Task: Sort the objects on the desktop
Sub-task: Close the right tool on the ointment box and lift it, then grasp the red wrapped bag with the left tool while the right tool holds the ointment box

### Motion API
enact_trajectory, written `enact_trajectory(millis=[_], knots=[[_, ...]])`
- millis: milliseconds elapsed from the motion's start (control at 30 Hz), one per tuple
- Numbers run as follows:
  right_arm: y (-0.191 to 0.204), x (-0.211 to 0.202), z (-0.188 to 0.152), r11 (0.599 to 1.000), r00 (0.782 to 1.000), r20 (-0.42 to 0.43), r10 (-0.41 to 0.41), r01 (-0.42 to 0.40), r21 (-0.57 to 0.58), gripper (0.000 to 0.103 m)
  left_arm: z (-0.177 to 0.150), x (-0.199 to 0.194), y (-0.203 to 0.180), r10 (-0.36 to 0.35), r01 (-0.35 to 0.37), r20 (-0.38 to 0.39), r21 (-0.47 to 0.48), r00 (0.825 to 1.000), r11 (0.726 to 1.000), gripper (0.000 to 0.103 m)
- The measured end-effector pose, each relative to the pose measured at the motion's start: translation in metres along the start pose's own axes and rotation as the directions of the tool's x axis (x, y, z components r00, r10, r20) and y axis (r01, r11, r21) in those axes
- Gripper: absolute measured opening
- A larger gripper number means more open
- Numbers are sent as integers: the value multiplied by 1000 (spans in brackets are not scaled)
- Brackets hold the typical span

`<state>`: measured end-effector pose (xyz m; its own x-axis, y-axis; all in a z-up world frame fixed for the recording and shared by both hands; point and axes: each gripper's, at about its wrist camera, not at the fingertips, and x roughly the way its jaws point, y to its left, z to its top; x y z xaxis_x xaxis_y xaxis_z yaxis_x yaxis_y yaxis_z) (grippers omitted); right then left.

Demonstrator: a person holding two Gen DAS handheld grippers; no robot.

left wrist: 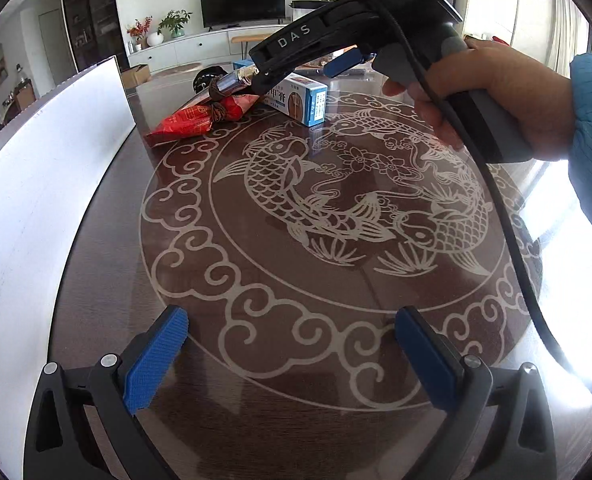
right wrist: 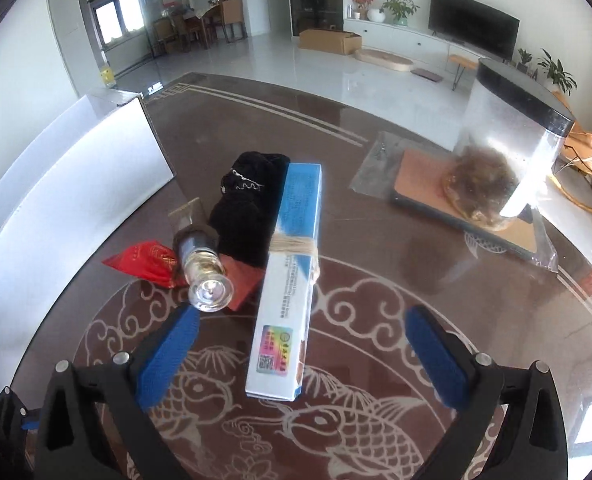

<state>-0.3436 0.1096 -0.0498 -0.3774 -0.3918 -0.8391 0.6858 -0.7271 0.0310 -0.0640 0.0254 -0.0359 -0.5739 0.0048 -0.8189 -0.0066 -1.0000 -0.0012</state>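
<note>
A: While the blue-white box (right wrist: 286, 276) lies on the table (right wrist: 376, 240), string-tied, near end between the right gripper (right wrist: 302, 356) pads w/o touching, jaws wide, nothing held

B: Room round it?

A: Glass bottle (right wrist: 204, 272), red packet (right wrist: 144, 262), black pouch (right wrist: 248, 208) crowd its left; right side free. Left gripper (left wrist: 292, 360) wide open, empty, over bare fish pattern

B: Hidden?

A: Jar (right wrist: 508, 152) contents blurry

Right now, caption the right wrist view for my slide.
Open right gripper poised over a blue and white box on the table.
</note>
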Motion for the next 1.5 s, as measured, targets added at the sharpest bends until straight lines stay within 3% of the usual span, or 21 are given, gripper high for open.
enact_trajectory(millis=[67,133,267,367,467,567,733,833,933,1000,1033,1067,1133,1233,1267,1367,1500], knots=[[7,9,2,1000,1000,-27,10,-10,-22,51,0,0,0,0,0,0,0,1000,1000,103],[17,12,-2,999,999,-48,-6,4,-49,27,0,0,0,0,0,0,0,1000,1000,103],[42,-4,-33,989,995,-53,83,-89,-118,26,1,0,0,0,0,1,1,1000,1000,103],[63,-26,-73,964,984,-110,139,-160,-211,25,0,0,0,-1,1,1,1,1000,1000,103],[67,-50,-105,957,985,-133,108,-139,-254,24,0,0,0,-1,1,1,1,1000,1000,103],[48,-68,-103,978,994,-72,84,-96,-185,23,0,0,0,-2,2,2,1,1000,1000,103],[27,-74,-42,996,998,51,42,-37,-86,23,-2,-2,0,-2,2,-8,4,1000,1000,103],[30,-48,-11,995,1000,-14,-3,2,-100,23,-18,-14,6,2,-2,-9,-4,1000,1000,103],[28,-17,-13,996,995,-102,-12,3,-90,23,-31,-23,18,35,-36,-15,-53,999,998,103],[27,-7,-17,997,995,-102,-14,6,-79,26,-31,-23,27,64,-66,-24,-93,998,994,103],[26,-2,-18,997,994,-105,-12,4,-71,38,-30,-22,32,78,-81,-29,-114,997,990,103],[26,4,-18,998,994,-110,-15,8,-60,60,-29,-20,37,92,-95,-32,-136,995,986,103],[31,12,-18,999,994,-108,-5,-1,-54,82,-30,-20,43,110,-114,-34,-162,993,980,103],[52,14,-12,996,998,-58,3,-8,-88,86,-33,-21,48,116,-119,-28,-171,993,978,103],[62,16,-9,994,999,-47,-23,17,-107,95,-34,-22,47,118,-121,-27,-171,993,978,103],[87,29,-3,982,996,-47,-74,65,-175,99,-33,-21,47,119,-122,-24,-173,993,977,103],[117,23,-21,946,990,-109,91,-120,-302,95,-33,-20,48,119,-121,-24,-174,993,977,103]])
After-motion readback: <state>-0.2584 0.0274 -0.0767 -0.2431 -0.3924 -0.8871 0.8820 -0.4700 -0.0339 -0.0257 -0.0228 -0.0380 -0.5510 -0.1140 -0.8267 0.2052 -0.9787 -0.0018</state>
